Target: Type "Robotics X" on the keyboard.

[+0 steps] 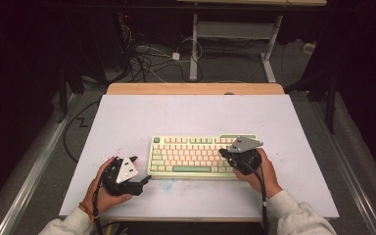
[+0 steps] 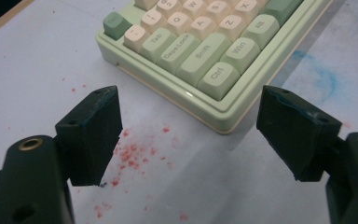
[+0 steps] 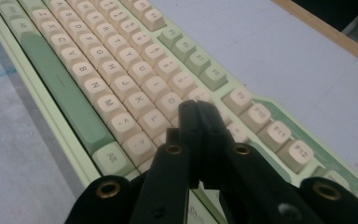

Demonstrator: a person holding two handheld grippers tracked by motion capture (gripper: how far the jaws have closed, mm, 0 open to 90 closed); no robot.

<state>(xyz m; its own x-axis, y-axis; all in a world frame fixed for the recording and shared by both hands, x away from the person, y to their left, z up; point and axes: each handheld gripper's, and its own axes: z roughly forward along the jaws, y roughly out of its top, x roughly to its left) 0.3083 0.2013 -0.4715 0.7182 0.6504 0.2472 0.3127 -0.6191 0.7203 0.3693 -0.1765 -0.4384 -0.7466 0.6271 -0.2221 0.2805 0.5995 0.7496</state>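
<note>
One keyboard, two tongs, perhaps one stained mat.

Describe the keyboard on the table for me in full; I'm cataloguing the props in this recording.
The keyboard is a compact mechanical-looking board with a pale green plastic case, cream letter keys and green modifier keys, including a long green space bar. It lies flat on the white table, near the person's edge, long side facing them. The right gripper, jaws shut, hangs over the keys at its right end; whether it touches them is unclear. The left gripper is open beside its left corner, apart from it.

Dark room, cables (tangled) on floor.
</note>
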